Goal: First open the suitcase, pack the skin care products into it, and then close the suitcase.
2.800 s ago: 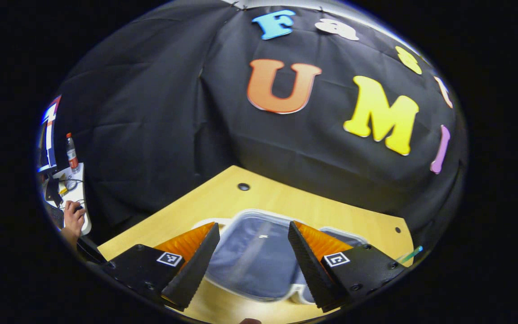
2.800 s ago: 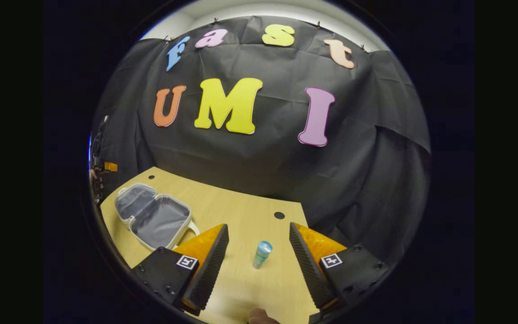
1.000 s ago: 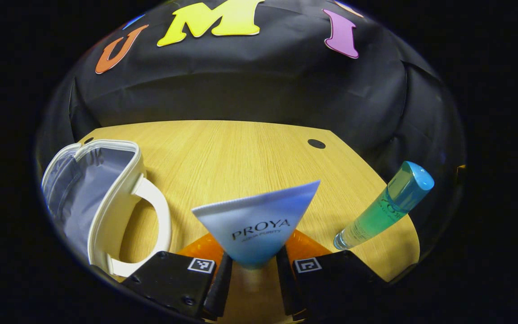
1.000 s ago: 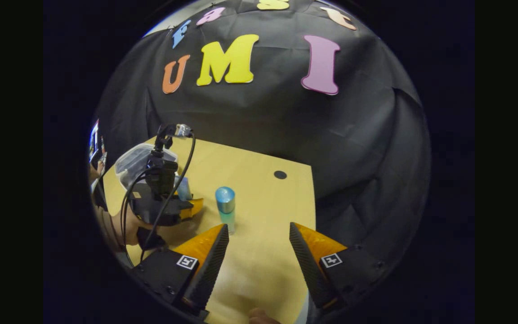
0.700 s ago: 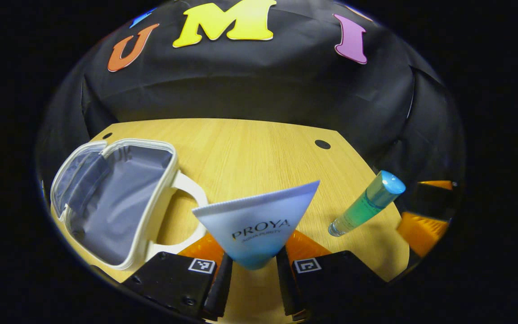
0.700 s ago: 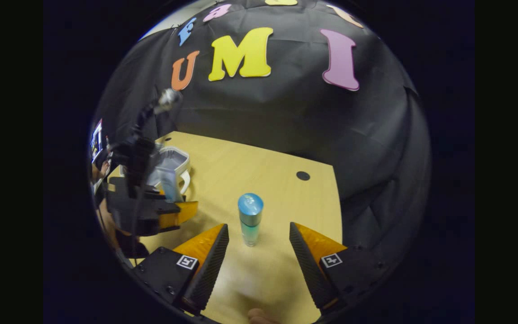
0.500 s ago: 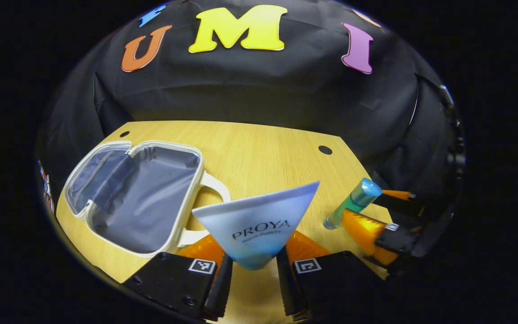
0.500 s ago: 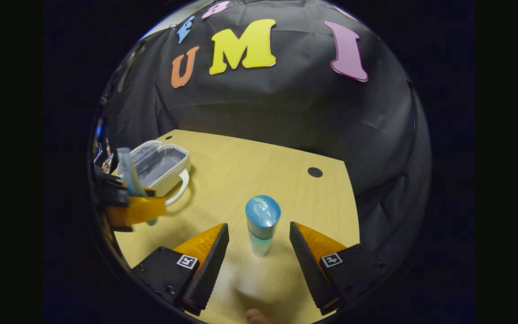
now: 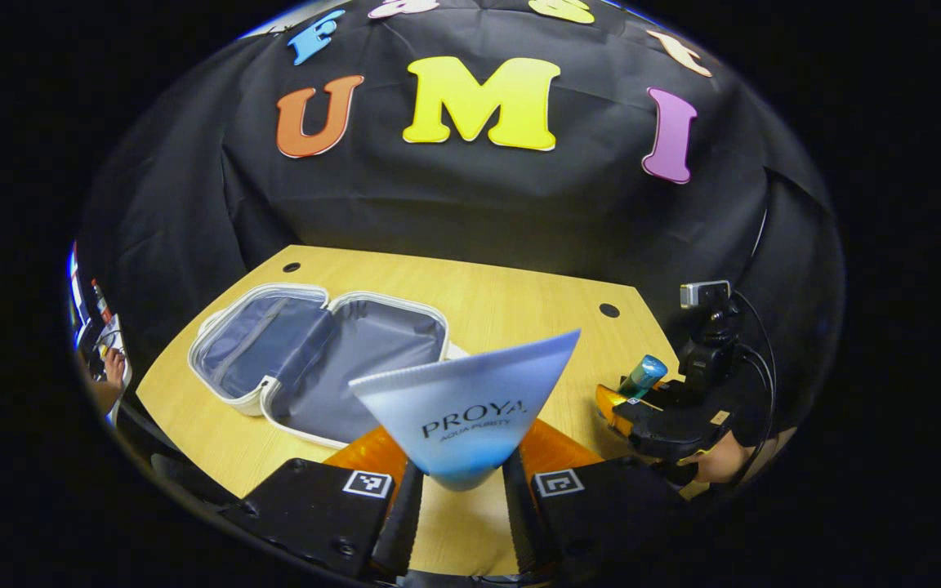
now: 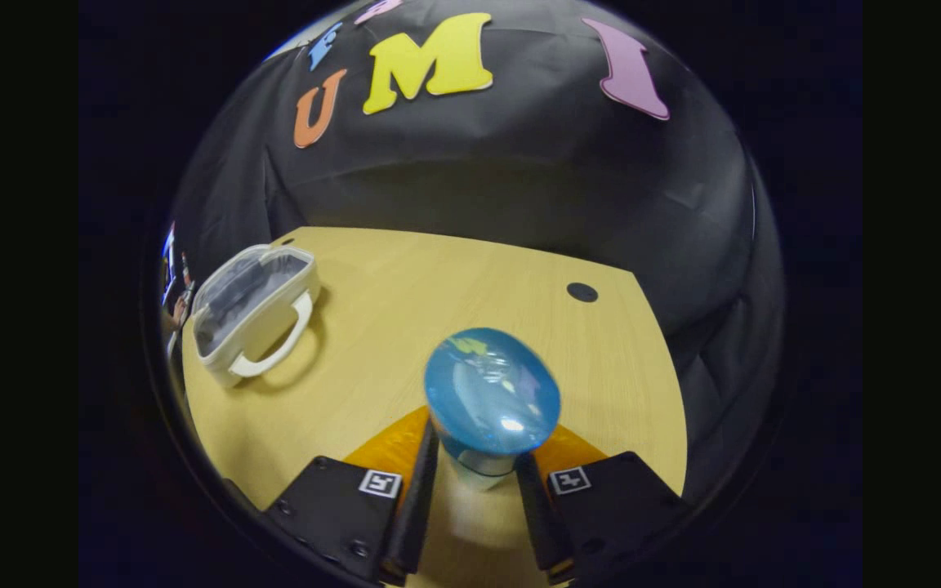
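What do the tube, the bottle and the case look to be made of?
Tube: soft matte plastic, going by its crimped flat end. Bottle: clear plastic or glass, glossy blue cap with reflections. Case: white shell, probably faux leather; grey fabric lining that creases.

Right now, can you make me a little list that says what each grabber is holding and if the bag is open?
left gripper: shut on the blue-and-white squeeze tube, crimped end up
right gripper: shut on the green bottle with the blue cap
suitcase: small, white-edged, lying open on the wooden table, grey lining showing
inside the suitcase: nothing packed yet
white handle: on the side of the suitcase facing the grippers
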A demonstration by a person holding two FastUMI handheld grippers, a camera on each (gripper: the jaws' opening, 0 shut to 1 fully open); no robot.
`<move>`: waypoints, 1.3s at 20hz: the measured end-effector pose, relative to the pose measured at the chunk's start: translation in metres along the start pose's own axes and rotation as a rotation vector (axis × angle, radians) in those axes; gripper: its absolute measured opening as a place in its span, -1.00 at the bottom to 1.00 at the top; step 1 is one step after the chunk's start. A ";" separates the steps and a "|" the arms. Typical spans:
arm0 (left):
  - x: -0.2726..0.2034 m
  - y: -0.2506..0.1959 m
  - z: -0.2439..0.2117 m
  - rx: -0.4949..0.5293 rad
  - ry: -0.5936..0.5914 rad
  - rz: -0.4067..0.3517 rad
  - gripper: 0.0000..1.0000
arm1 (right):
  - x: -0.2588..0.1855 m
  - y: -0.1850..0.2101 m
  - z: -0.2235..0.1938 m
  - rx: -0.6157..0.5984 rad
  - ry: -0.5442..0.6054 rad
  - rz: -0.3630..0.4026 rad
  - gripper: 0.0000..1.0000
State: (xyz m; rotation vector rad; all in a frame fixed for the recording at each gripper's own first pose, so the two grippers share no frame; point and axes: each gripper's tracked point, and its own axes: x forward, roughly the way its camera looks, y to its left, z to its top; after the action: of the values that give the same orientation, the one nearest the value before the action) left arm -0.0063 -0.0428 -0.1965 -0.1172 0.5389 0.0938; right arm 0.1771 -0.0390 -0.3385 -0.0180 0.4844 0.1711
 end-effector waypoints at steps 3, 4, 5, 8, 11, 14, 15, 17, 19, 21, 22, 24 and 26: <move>-0.001 0.025 -0.001 -0.010 0.009 -0.005 -0.01 | 0.002 0.004 -0.001 0.023 0.001 -0.021 -0.22; 0.000 0.034 0.000 -0.002 0.018 -0.005 -0.01 | -0.001 0.006 -0.002 0.012 0.007 -0.042 -0.24; 0.000 0.045 0.003 0.000 0.029 -0.008 -0.02 | -0.006 0.008 0.000 0.010 0.010 -0.059 -0.26; 0.011 0.079 0.019 0.000 0.018 -0.040 -0.01 | -0.032 0.020 0.009 0.027 -0.017 -0.102 -0.28; 0.015 0.112 0.028 0.022 0.008 -0.070 -0.02 | -0.062 0.038 0.026 0.047 -0.039 -0.149 -0.29; 0.029 0.140 0.035 0.023 0.008 -0.107 -0.01 | -0.091 0.064 0.041 0.103 -0.047 -0.177 -0.29; 0.035 0.148 0.035 0.025 0.011 -0.116 -0.01 | -0.102 0.073 0.046 0.114 -0.055 -0.189 -0.29; 0.055 0.161 0.034 0.034 0.031 -0.133 -0.01 | -0.122 0.090 0.056 0.128 -0.067 -0.210 -0.29; 0.076 0.170 0.026 0.048 0.066 -0.144 -0.01 | -0.138 0.104 0.064 0.147 -0.073 -0.226 -0.29; 0.098 0.169 0.012 0.063 0.113 -0.174 -0.01 | -0.153 0.115 0.068 0.143 -0.080 -0.248 -0.29; 0.106 0.167 0.004 0.080 0.140 -0.182 -0.01 | -0.158 0.121 0.069 0.138 -0.079 -0.257 -0.29; 0.122 0.175 -0.013 0.128 0.173 -0.163 -0.01 | -0.167 0.129 0.068 0.146 -0.067 -0.260 -0.29; 0.133 0.174 -0.028 0.113 0.215 -0.174 -0.01 | -0.171 0.134 0.068 0.153 -0.058 -0.269 -0.29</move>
State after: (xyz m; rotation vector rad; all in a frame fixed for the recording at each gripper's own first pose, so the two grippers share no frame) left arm 0.0725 0.1333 -0.3045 -0.0635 0.7448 -0.1206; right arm 0.0375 0.0695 -0.1954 0.0715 0.4320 -0.1289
